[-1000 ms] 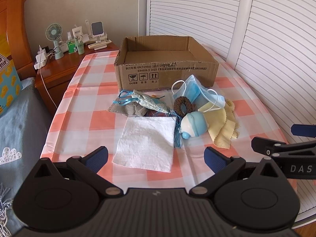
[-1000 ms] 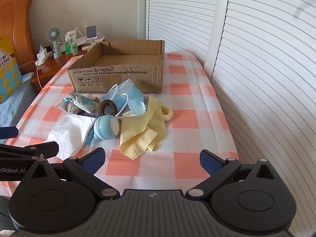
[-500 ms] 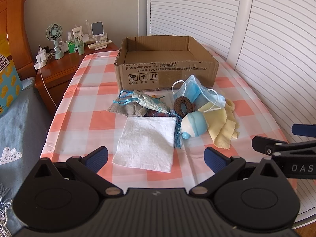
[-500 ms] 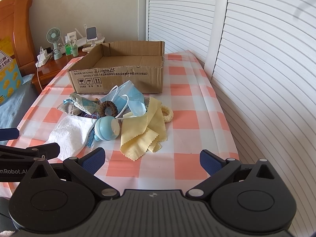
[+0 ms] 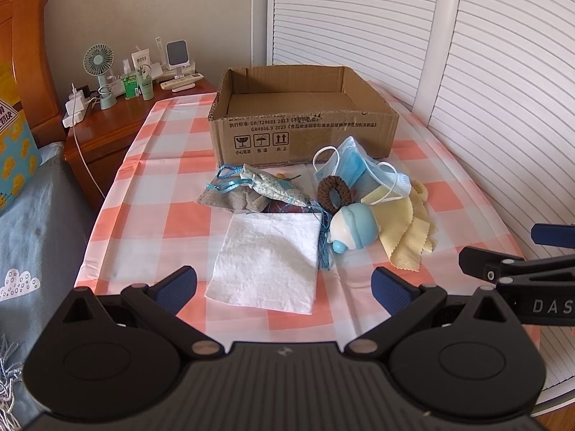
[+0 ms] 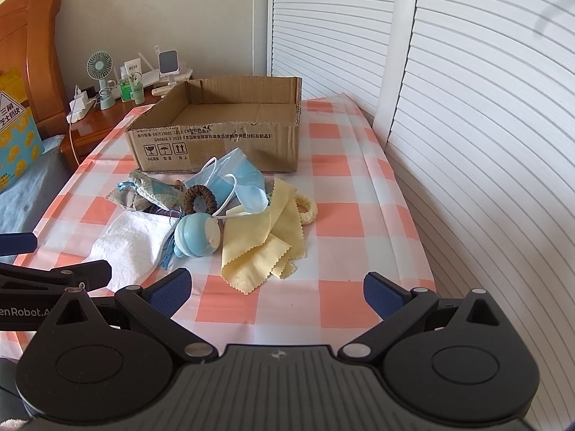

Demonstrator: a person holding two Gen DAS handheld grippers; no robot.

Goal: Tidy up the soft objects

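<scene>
A small heap of soft things lies on the checked tablecloth (image 5: 151, 215), just in front of the near wall of an open cardboard box (image 5: 305, 136) whose inside looks bare. Nearest in the heap is a white cloth (image 5: 267, 258), spread flat. Touching its right edge is a round blue-and-white soft toy (image 5: 354, 226) lying on its side, with thin blue cord trailing beside it. To the right of the toy a yellow cloth (image 6: 262, 240) with zigzag edges lies folded over itself, and a pale yellow knitted ring (image 6: 307, 208) peeks out at its far right side. Behind the toy sits a brown hair tie (image 5: 332, 188), and behind that a blue face mask (image 5: 359, 168), crumpled, its white loops draped over the yellow cloth. At the far left of the heap a patterned fabric pouch (image 5: 269, 185) with blue ribbon rests on a grey cloth (image 5: 233, 199); something dark lies under them, too hidden to name.

The left gripper (image 5: 284, 283) hangs above the near edge of the white cloth, fingers spread wide and holding nothing. The right gripper (image 6: 275, 285) hangs near the yellow cloth, fingers likewise spread and empty.

Far left stands a wooden bedside table (image 5: 107, 125) with a small fan (image 5: 99, 68) and bottles; white louvred doors (image 5: 503, 89) run along the right.
</scene>
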